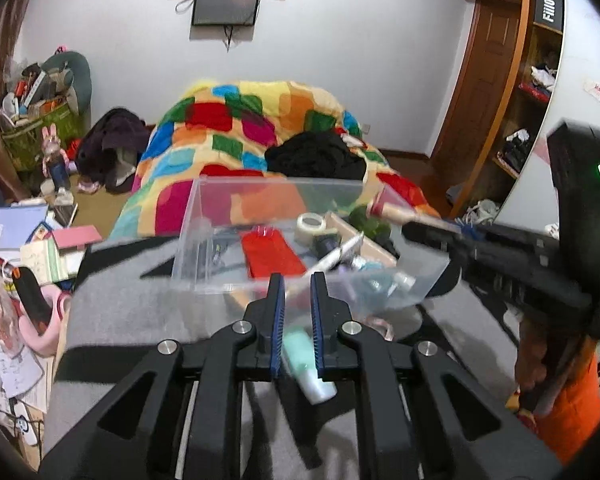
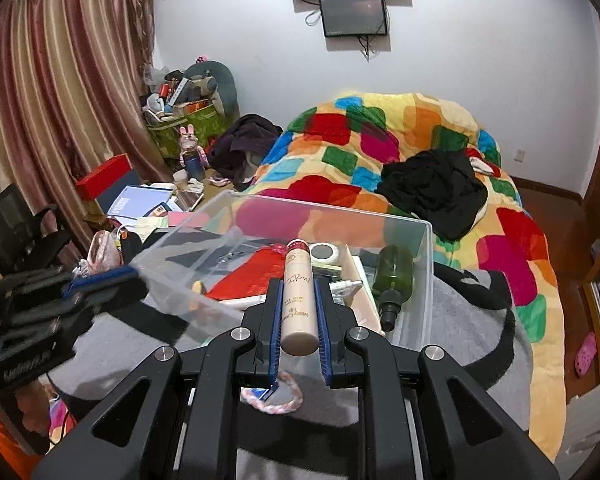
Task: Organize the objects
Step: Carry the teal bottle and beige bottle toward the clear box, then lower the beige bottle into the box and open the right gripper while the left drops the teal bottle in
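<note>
A clear plastic bin (image 1: pixel 204 240) (image 2: pixel 426 248) sits on a grey blanket (image 1: pixel 132 312) and holds a red pouch (image 1: pixel 270 254) (image 2: pixel 252 276), a tape roll (image 1: pixel 311 222), a dark green bottle (image 2: pixel 394 276) and a white pen (image 1: pixel 340 254). My left gripper (image 1: pixel 298 284) is shut on a mint-green tube with a white cap (image 1: pixel 306 364), just short of the bin's near wall. My right gripper (image 2: pixel 298 288) is shut on a beige cosmetic tube with a red band (image 2: pixel 296 292) and holds it over the bin's near edge; it shows in the left wrist view (image 1: pixel 396 212).
A colourful patchwork duvet (image 1: pixel 260 128) (image 2: pixel 380 140) with black clothing (image 2: pixel 436 188) lies behind the bin. Books, a pink pouch (image 2: pixel 104 252) and clutter sit at the left. A pink-and-white hair tie (image 2: pixel 276 396) lies on the blanket. Wardrobe shelves (image 1: pixel 536 92) stand at the right.
</note>
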`<state>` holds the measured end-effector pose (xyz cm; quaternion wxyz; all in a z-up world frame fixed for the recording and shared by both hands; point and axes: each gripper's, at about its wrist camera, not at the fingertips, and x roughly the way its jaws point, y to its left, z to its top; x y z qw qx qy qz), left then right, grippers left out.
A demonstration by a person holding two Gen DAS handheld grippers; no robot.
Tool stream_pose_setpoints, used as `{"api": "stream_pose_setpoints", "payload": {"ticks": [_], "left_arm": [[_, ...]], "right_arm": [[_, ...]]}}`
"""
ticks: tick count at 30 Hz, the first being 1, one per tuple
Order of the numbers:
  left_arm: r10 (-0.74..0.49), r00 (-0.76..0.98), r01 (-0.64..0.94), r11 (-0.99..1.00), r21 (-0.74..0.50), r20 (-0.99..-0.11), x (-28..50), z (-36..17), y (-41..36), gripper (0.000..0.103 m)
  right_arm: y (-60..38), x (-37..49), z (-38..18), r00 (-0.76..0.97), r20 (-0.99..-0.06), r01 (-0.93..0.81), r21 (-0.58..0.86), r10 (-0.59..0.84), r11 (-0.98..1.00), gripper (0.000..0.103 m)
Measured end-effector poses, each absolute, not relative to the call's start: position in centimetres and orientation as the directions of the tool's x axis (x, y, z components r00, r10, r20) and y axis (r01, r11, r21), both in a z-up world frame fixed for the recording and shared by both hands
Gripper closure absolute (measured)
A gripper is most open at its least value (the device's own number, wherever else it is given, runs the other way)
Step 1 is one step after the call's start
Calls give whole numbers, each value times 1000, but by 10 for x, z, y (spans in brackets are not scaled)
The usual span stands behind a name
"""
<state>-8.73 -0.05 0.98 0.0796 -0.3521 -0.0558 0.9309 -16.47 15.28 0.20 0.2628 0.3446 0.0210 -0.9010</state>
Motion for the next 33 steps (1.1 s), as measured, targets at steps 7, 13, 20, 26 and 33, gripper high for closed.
{"api": "stream_pose_setpoints", "payload": {"ticks": [7, 13, 20, 26, 33], "left_arm": [[249, -594, -148, -968, -201, -765, -93, -42, 14, 88], [215, -561, -135, -976, -168, -799, -96, -58, 26, 76], [198, -554, -102, -980, -171, -808, -103, -66, 13, 76], [175, -575, -104, -985, -141, -799, -96, -65, 18, 79], [175, -649, -83, -984, -160, -740, -75, -35, 4, 79]], "right_arm": [[152, -184, -17, -600, -673, 458, 154, -432, -876, 89], [152, -189, -23, -589, -693, 450, 145, -416, -881, 89], [157, -198, -29, -561, -714, 442, 168, -418, -881, 89], [158, -195, -30, -565, -715, 442, 161, -413, -882, 88], [164, -176, -17, -608, -682, 453, 123, -407, -883, 76]]}}
